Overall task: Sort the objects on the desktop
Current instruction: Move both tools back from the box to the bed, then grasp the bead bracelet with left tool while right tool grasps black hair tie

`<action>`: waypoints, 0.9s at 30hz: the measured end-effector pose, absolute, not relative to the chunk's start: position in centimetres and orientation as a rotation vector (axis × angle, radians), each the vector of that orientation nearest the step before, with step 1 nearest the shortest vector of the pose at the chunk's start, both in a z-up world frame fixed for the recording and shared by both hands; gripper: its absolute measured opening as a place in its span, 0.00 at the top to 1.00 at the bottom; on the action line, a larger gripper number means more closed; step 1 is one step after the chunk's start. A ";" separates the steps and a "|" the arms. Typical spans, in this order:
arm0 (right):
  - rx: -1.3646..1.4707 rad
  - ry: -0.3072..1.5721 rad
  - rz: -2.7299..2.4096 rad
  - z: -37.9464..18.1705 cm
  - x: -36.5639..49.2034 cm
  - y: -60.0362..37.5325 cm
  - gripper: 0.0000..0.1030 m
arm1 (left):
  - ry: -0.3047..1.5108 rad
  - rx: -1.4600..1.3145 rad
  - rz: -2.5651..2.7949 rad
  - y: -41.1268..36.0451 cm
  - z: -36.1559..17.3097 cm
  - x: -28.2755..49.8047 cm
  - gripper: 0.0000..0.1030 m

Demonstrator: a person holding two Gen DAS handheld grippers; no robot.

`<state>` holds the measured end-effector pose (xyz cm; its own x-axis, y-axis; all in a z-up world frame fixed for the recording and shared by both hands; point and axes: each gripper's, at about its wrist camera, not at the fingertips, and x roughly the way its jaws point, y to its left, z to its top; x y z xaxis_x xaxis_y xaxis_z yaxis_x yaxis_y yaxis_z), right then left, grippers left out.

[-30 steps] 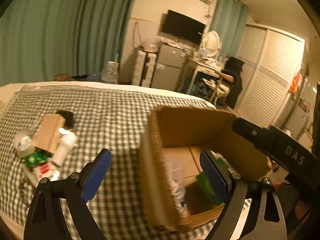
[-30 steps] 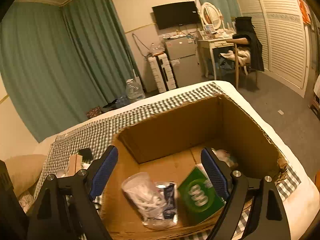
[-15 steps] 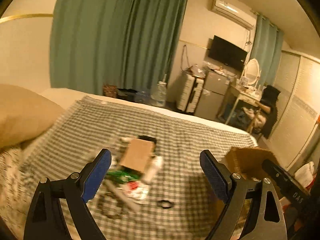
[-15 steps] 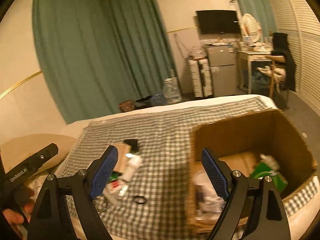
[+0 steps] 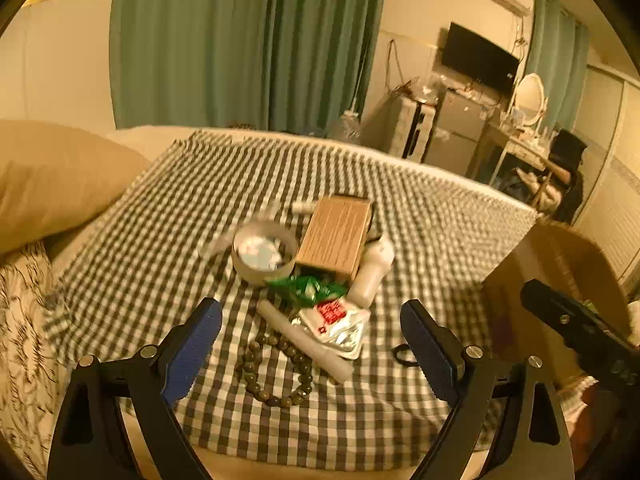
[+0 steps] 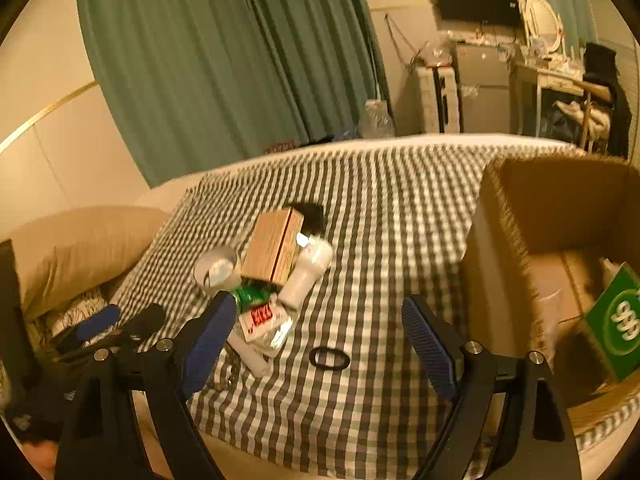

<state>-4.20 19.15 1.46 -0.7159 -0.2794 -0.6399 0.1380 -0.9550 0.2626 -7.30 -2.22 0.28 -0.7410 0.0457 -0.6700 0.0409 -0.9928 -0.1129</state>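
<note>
Checked cloth [image 5: 168, 216] spread wide; box [image 6: 552, 216] sat at three o'clock, clutter pile centred: carton [image 5: 336, 236], tape [image 5: 262, 254], bottle [image 5: 372, 270], beads [image 5: 276, 372]. Left gripper [image 5: 310, 340] and right gripper [image 6: 316, 340] hovered, jaws apart, empty.

A bed covered by a green-and-white checked cloth [image 5: 400, 208] carries everything. At the cloth's centre sits a cluster: a wooden box [image 5: 336, 236], with a roll of tape [image 5: 262, 254] at its 9 o'clock, a white bottle [image 5: 372, 272] at its 4 o'clock, and a bead bracelet [image 5: 276, 372] at 6 o'clock. A black hair tie [image 6: 329, 358] lies apart. A cardboard box [image 6: 516, 240] stands at the cloth's 3 o'clock, a tan pillow [image 5: 52, 180] at 9 o'clock.
</note>
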 end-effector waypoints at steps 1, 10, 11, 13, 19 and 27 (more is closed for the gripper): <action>1.072 -0.285 -2.694 0.9 -4.3 19.0 0.22 | -0.189 -1.142 2.928 -2.3 -0.7 -7.8 0.09; 1.333 -0.164 -2.588 -5.4 -7.3 16.8 0.29 | -0.362 -1.395 2.841 -4.4 -8.1 -11.4 0.09; 1.359 -0.156 -2.573 -6.1 -7.7 16.5 0.29 | -0.393 -1.426 2.827 -4.7 -8.6 -11.7 0.09; 1.413 -0.134 -2.547 -7.4 -8.4 15.9 0.29 | -0.431 -1.486 2.820 -5.2 -9.5 -12.1 0.09; 1.545 -0.098 -2.485 -10.2 -9.5 14.9 0.46 | -0.493 -1.593 2.734 -5.7 -11.3 -11.9 0.09; 1.580 0.036 -2.525 -11.0 -9.3 14.3 0.74 | -0.519 -1.647 2.657 -5.5 -12.1 -11.7 0.09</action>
<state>-9.33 14.31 -11.00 -0.4276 -0.1247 -0.8953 0.1498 -0.9865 0.0658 -11.73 -5.47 -12.13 -0.4592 0.1474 -0.8760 0.1932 -0.9460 -0.2604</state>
